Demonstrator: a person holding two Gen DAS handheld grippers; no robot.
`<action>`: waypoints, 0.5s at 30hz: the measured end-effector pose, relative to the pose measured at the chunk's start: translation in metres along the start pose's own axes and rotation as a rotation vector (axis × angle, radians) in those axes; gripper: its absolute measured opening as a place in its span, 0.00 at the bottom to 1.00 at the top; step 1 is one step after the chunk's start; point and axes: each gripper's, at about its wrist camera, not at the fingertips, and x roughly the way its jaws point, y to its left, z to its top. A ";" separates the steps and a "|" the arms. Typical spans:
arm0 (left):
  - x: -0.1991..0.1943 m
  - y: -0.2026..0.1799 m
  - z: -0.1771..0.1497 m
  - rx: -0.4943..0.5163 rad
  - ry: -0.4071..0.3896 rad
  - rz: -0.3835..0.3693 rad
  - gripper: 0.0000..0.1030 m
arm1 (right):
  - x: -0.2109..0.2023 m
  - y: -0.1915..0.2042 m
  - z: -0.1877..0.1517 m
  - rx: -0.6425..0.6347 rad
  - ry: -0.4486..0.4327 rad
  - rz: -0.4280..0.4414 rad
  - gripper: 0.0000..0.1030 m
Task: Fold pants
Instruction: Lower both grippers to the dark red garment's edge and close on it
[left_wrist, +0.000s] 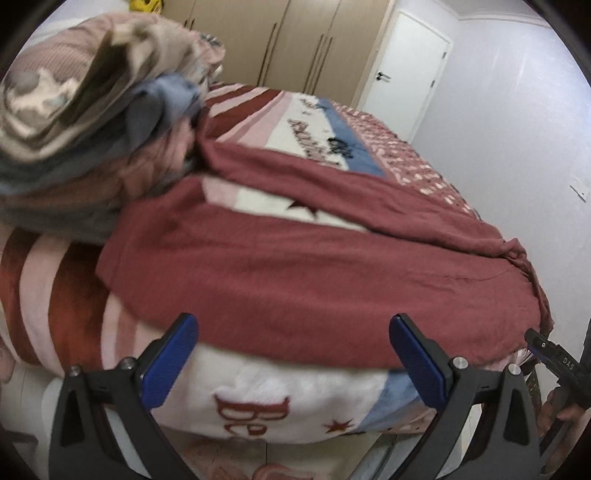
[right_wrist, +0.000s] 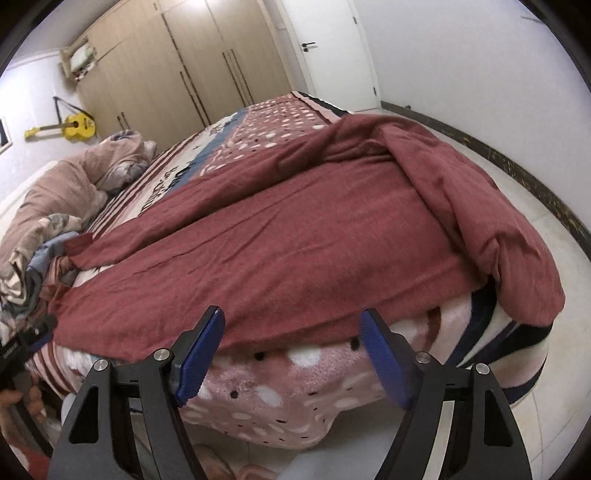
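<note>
Dark red pants (left_wrist: 295, 266) lie spread flat across the near part of the bed, legs running away to the left; they also show in the right wrist view (right_wrist: 280, 243). The waist end is bunched up and hangs over the bed's right corner (right_wrist: 491, 229). My left gripper (left_wrist: 293, 332) is open and empty, its blue pads just short of the pants' near edge. My right gripper (right_wrist: 293, 325) is open and empty too, at the same near edge further right. Each gripper shows at the margin of the other's view.
A patterned fleece blanket (right_wrist: 280, 384) covers the bed. A pile of bunched clothes and bedding (left_wrist: 92, 122) sits at the left, close to the pants' leg ends. Wardrobes (right_wrist: 177, 62), a white door (right_wrist: 328, 48) and a yellow guitar (right_wrist: 74, 127) stand behind. Tiled floor (right_wrist: 554, 332) lies to the right.
</note>
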 end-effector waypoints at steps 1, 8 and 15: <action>0.000 0.003 -0.002 -0.008 0.007 0.006 0.99 | -0.001 -0.002 -0.001 0.007 0.006 -0.001 0.70; 0.005 0.025 -0.010 -0.072 0.032 -0.002 0.99 | -0.002 -0.011 0.000 0.052 -0.003 -0.004 0.68; 0.010 0.023 -0.008 -0.092 0.045 -0.049 0.96 | -0.012 -0.013 0.007 0.051 -0.053 -0.081 0.68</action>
